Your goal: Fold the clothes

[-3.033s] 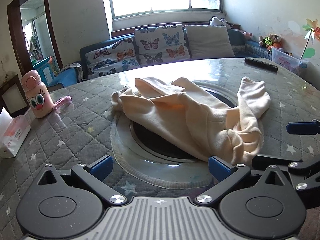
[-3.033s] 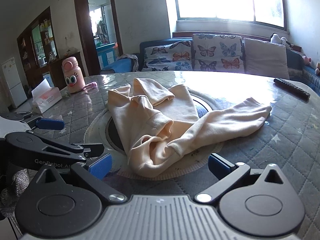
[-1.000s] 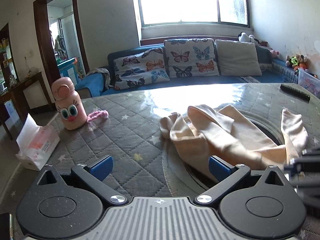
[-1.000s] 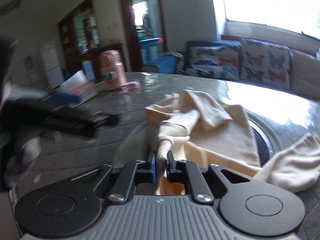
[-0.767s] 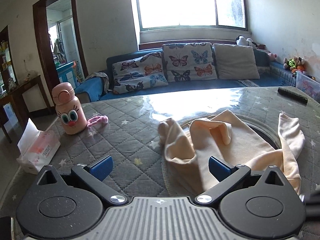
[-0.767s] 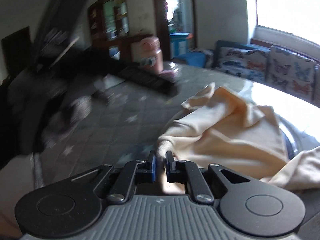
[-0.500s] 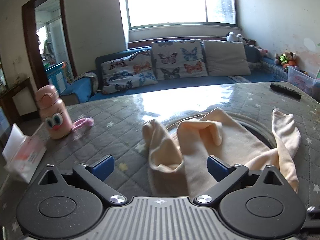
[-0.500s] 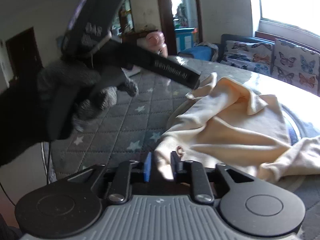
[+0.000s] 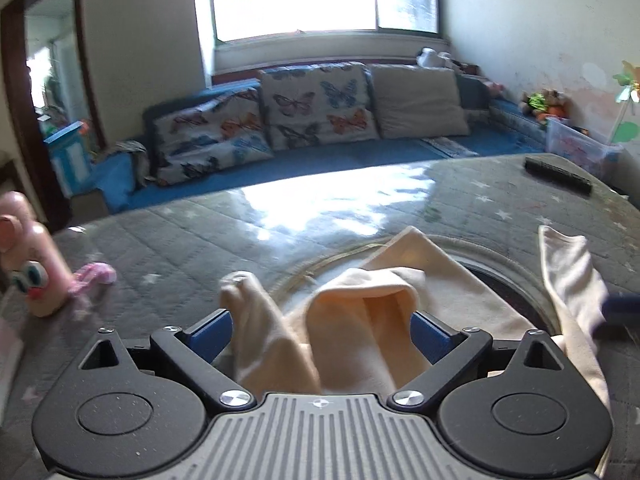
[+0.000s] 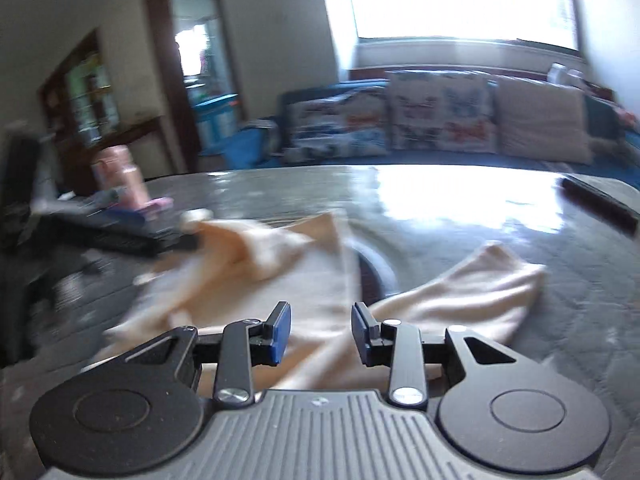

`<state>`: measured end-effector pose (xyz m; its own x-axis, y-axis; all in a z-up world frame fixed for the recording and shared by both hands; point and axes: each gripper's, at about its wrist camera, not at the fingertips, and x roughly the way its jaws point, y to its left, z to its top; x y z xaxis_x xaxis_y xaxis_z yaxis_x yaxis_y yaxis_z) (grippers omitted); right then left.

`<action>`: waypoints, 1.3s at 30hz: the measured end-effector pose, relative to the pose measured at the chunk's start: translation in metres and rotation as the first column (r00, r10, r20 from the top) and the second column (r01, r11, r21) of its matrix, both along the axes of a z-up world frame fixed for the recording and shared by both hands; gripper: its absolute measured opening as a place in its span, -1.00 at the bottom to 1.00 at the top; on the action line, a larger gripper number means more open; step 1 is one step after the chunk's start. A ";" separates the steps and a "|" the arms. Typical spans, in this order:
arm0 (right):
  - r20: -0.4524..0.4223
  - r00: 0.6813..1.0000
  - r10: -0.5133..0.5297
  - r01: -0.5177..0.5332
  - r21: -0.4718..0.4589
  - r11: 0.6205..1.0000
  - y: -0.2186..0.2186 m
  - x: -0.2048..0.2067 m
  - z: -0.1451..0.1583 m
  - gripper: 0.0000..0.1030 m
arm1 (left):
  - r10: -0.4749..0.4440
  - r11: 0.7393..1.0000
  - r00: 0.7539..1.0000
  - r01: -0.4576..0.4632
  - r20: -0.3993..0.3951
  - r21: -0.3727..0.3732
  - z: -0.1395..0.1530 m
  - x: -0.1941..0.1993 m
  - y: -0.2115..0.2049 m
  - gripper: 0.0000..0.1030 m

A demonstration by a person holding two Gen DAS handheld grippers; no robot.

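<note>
Left gripper (image 9: 320,330) spread wide, blue-padded fingers (image 9: 211,333) either side of bunched folds of the cream fleece garment (image 9: 352,332), pads not pressing the cloth. Right gripper (image 10: 318,330) parted a moderate way, nothing pinched, cream cloth lying under the gap. Garment crumpled on the grey quilted star-print table cover (image 9: 192,240), partly over a dark round inset, one sleeve (image 10: 472,292) stretched toward the right. Pink cartoon-eyed bottle (image 9: 28,256) at far left; black remote (image 9: 558,175) near the far right edge. Right view blurred.
</note>
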<state>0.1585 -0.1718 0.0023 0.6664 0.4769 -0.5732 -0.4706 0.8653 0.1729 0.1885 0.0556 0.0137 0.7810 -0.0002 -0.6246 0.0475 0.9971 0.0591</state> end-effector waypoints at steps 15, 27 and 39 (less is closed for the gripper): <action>-0.067 0.979 -0.192 0.184 -0.111 0.977 -0.022 0.102 -0.047 -0.35 | -0.066 0.998 0.997 0.065 -0.047 -0.012 -0.018 0.013 -0.008 -0.70; 0.015 0.982 -0.190 0.188 -0.244 0.951 -0.010 0.079 -0.041 -0.97 | 0.022 1.000 0.996 -0.021 0.088 -0.020 0.023 -0.048 0.022 -0.78; 0.075 0.951 -0.301 0.306 -0.079 0.949 -0.084 0.007 -0.005 -0.97 | 0.264 0.955 0.961 -0.248 0.083 -0.161 0.035 -0.160 0.104 -0.78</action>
